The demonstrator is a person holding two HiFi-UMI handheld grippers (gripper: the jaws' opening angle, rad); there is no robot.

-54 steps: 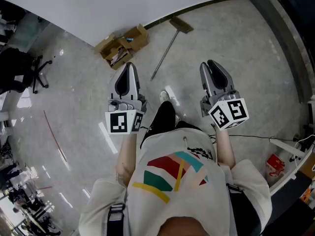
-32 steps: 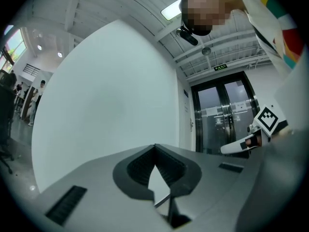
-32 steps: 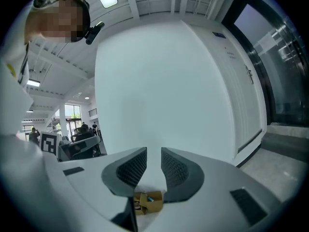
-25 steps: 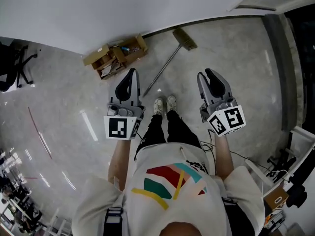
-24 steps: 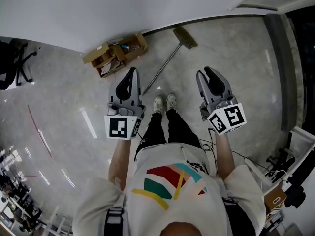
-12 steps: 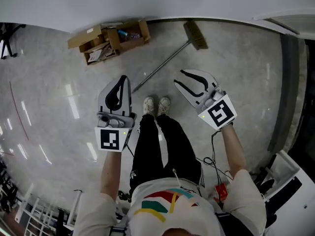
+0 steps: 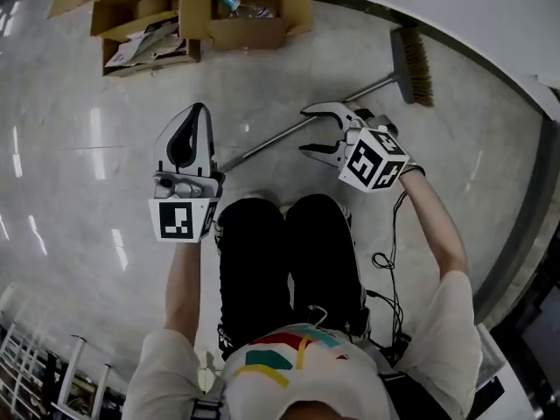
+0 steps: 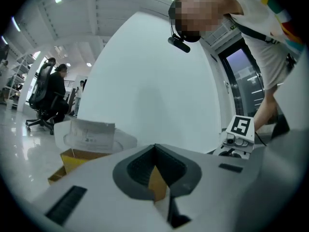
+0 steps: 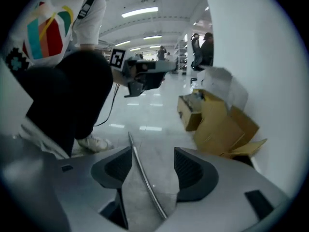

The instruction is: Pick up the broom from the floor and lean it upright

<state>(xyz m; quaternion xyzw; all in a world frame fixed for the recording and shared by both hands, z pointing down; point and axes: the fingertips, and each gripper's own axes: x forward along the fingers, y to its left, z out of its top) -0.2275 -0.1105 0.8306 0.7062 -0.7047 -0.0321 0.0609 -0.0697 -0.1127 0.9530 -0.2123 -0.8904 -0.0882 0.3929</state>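
1. The fingers of my right gripper (image 7: 308, 131) are opening astride the broom (image 7: 409, 52) handle, not pressing it; the broom lies flat on the floor (image 7: 87, 173).
2. Risk: the thin handle rolls out if I close off-centre.
3. The fingers of my left gripper (image 7: 198, 110) are clenched, empty; a one-handed lift may swing the head.

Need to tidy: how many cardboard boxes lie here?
2. One cardboard box at the head view's upper left; the second box right beside it. Others may be hidden.
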